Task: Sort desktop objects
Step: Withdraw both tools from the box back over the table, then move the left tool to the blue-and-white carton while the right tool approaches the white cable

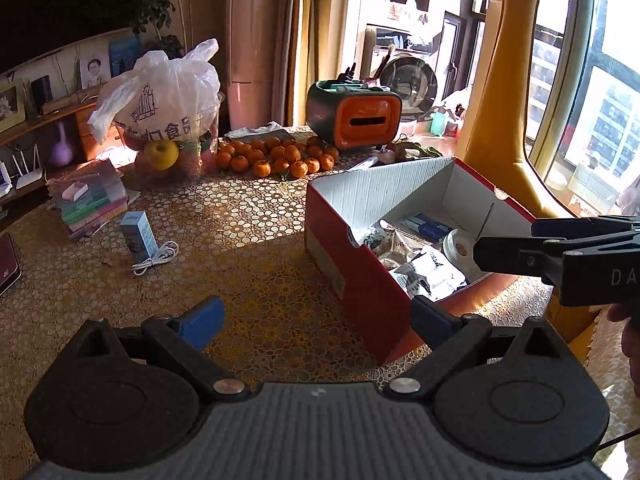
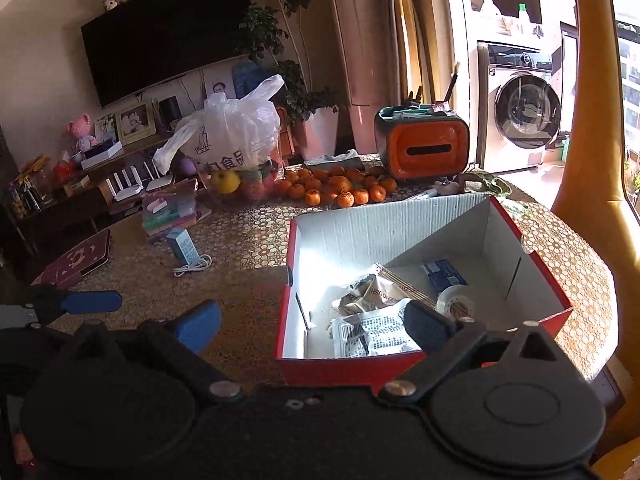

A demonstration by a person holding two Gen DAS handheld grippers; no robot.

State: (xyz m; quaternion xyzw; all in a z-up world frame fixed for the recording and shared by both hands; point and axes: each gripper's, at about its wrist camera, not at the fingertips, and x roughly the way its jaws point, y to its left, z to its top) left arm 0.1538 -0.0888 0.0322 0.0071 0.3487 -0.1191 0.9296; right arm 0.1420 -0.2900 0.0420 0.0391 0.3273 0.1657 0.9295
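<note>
A red shoebox (image 1: 360, 280) with a white inside stands on the patterned table. In it lie a silver packet (image 2: 372, 334), a brown packet (image 2: 368, 294), a tape roll (image 2: 456, 304) and a dark blue box (image 2: 444, 274). A small light-blue carton (image 1: 138, 236) and a coiled white cable (image 1: 156, 258) lie left of the shoebox (image 2: 348, 368). My left gripper (image 1: 316, 320) is open and empty, low over the table by the shoebox's near left corner. My right gripper (image 2: 312, 326) is open and empty, its right finger over the shoebox's near edge.
Tangerines (image 1: 276, 156) are piled at the back, next to a fruit bowl under a white plastic bag (image 1: 160, 96) and an orange-green tissue holder (image 1: 354, 114). Stacked books (image 1: 90, 200) and a dark red tin (image 2: 76, 264) lie left. A yellow chair back (image 1: 508, 92) rises right.
</note>
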